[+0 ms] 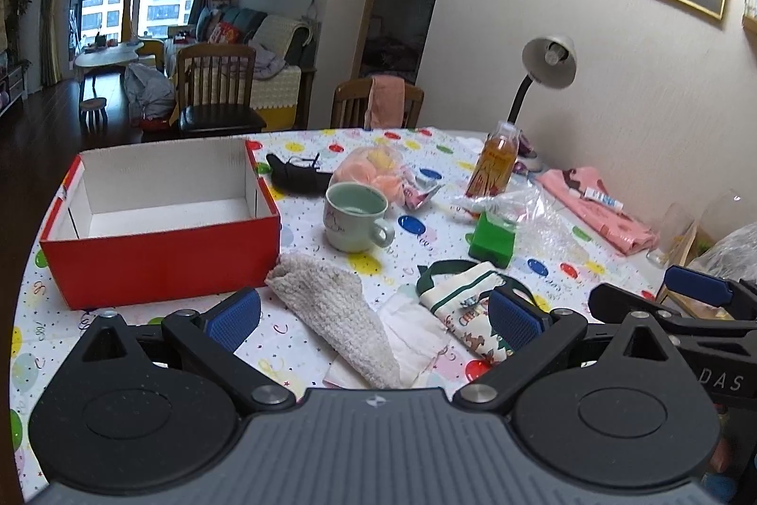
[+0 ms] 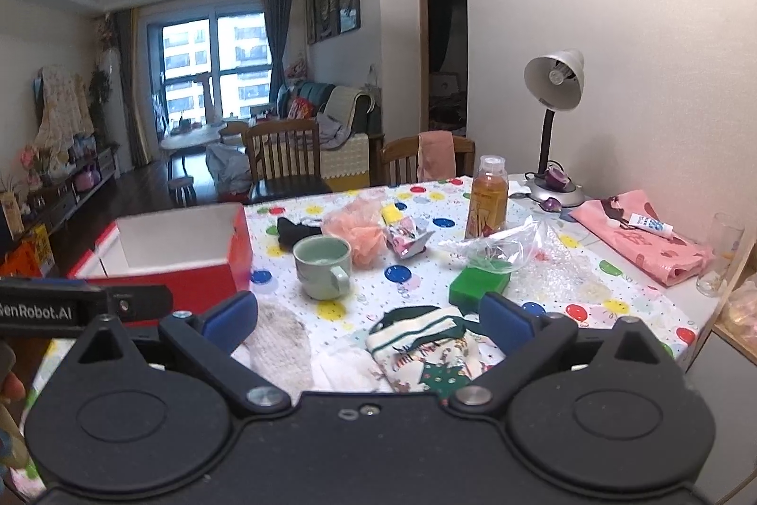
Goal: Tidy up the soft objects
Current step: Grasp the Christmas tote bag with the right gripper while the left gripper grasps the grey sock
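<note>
A fluffy grey-white sock point(image 1: 331, 306) lies on the table between the fingers of my open left gripper point(image 1: 374, 318), next to a white tissue-like cloth point(image 1: 411, 339) and a green-trimmed Christmas sock point(image 1: 468, 306). An open, empty red box point(image 1: 161, 254) stands at the left. My right gripper point(image 2: 371, 323) is open above the same pile: the fluffy sock point(image 2: 279, 339) and the Christmas sock point(image 2: 421, 349). A pink bath puff point(image 1: 374, 169) and a black cloth point(image 1: 293, 173) lie farther back. The right gripper also shows in the left wrist view point(image 1: 681, 292).
A green mug point(image 1: 355, 216), a green block point(image 1: 492, 240), crumpled clear plastic point(image 1: 530, 211), an orange drink bottle point(image 1: 494, 159), a desk lamp point(image 1: 549, 65), a pink cloth with a tube point(image 1: 596, 202) and a glass point(image 2: 719, 254) stand on the balloon-print tablecloth point(image 1: 426, 230). Chairs stand behind the table.
</note>
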Demonstrator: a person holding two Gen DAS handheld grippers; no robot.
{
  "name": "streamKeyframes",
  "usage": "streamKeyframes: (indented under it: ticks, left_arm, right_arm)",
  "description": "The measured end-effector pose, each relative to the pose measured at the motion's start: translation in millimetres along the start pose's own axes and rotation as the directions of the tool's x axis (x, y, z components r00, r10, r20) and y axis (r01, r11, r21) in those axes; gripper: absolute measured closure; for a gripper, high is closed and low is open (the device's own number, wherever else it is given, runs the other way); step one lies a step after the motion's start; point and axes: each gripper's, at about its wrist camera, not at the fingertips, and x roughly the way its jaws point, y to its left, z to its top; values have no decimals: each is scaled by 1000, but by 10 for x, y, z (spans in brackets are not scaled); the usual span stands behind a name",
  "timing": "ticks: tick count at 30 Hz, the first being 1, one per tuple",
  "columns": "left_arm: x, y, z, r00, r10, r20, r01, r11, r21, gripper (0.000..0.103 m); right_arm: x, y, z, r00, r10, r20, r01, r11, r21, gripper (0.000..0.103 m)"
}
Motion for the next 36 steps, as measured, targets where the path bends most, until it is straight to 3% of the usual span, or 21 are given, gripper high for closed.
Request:
streamKeyframes:
  ticks: [17, 25, 30, 33, 36]
  left_arm:
    - [1018, -63, -29, 989, 106, -101, -109, 994, -25, 1]
    - [1554, -51, -39, 975, 157, -160, -168, 984, -56, 1]
    - [1866, -45, -85, 956, 195, -218, -214, 975, -66, 2]
    - [2035, -18, -120, 946, 206, -252, -232, 969, -80, 12]
    - [2178, 16, -144, 934, 215, -284, -249, 965, -88, 16]
  right_arm:
    - [972, -511, -231, 976, 57, -209, -81, 991, -107, 19]
    - [1438, -703, -356, 947, 85, -310, -138, 978, -156, 24]
    - [1703, -775, -480, 919, 99, -381, -179, 967, -180, 28]
    - [1843, -795, -533, 904, 110, -414, -204, 960, -189, 28]
    - [1944, -807, -566, 891, 119, -438, -224, 955, -196, 28]
